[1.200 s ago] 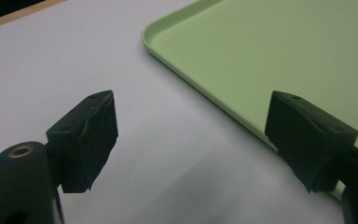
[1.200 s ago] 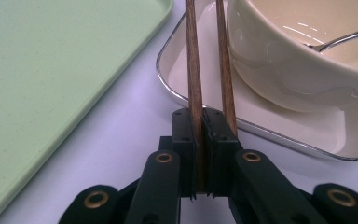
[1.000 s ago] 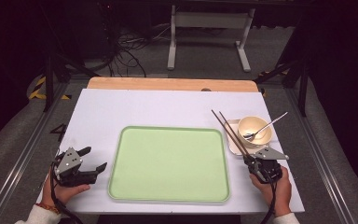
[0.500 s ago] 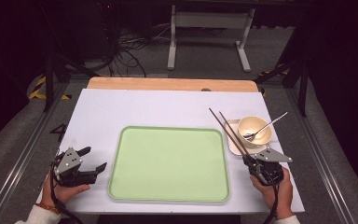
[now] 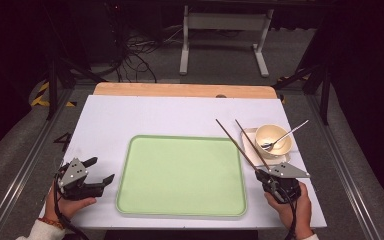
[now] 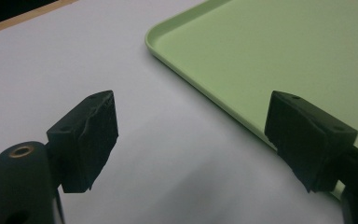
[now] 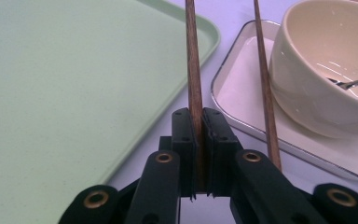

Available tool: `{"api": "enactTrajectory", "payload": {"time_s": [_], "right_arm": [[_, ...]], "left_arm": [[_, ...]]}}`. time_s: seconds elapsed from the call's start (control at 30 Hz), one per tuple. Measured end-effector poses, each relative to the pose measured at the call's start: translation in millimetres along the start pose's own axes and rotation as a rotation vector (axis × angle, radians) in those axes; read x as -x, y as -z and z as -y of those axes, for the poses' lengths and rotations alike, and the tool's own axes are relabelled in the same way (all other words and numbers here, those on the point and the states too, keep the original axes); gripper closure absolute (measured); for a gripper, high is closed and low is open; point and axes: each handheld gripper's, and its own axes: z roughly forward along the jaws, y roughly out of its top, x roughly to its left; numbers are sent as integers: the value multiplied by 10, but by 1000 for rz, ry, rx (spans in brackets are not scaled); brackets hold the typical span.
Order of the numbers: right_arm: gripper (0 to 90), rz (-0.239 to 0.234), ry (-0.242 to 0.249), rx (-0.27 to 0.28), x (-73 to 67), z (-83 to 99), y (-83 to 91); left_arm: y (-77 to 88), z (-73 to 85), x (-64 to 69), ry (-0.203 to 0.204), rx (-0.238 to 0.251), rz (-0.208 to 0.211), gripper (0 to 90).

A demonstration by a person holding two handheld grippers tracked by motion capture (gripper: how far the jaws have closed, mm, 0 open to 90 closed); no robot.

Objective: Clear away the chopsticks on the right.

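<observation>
High view: the white table [image 5: 180, 115] carries a pale green tray [image 5: 180, 175] at its centre. The left gripper [image 5: 102, 170], held in the person's left hand [image 5: 67, 205], sits just left of the tray's near corner with its jaws spread wide and nothing between them. The right gripper [image 5: 258, 173], held in the right hand [image 5: 292, 207], sits off the tray's right edge. Its jaws are closed on one wooden chopstick [image 5: 235, 145], which slants up and away over the tray's far right corner. A second chopstick [image 5: 252, 145] lies just beside it, its far part over a small white dish [image 5: 248, 135]. A cream bowl [image 5: 275, 137] stands on that dish with a metal spoon [image 5: 285, 137] resting in it, handle out to the right.

Left gripper view: both black jaws stand well apart above bare table surface, gripping nothing; the tray's rounded corner [image 6: 168, 42] lies ahead, its edge running under the right-hand jaw.

Right gripper view: the jaws are pressed together on the near end of the chopstick [image 7: 193, 70], which runs straight ahead past the tray's corner [image 7: 205, 32]. The second chopstick [image 7: 263, 79] lies to its right, not held, crossing the dish rim [image 7: 223, 74] beside the bowl [image 7: 317, 93].
</observation>
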Motion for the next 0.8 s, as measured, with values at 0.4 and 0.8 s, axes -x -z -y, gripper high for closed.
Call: {"api": "enactTrajectory", "payload": {"time_s": [0.4,0.8], "right_arm": [[847,-59,43,2,-212,-20,28],[847,-98,71,-16,-357,-9,-10]], "left_arm": [[14,-5,2,5,7,-4,181],[23,-2,-5,7,13,-9,181]]}}
